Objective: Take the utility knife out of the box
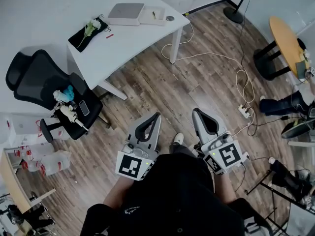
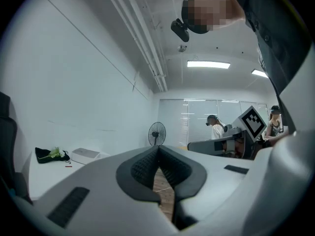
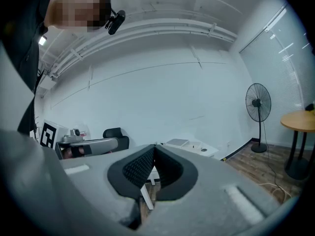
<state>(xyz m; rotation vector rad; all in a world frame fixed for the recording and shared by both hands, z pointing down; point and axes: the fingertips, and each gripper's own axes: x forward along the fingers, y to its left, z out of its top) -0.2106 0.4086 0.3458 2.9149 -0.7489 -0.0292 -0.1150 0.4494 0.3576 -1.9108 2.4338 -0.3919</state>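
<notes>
Approach stage, I judge: left tongs and right tongs, both pinched together and empty, hang well apart from the box on the far counter, where the utility knife presumably lies, so next comes closing in and opening one.

Open floor reaches table — chair beside.

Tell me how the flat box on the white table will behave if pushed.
The box looks low and flat, so it likely won't tip. On the smooth white table it would probably slide easily. Its weight can't be judged from here.
</notes>
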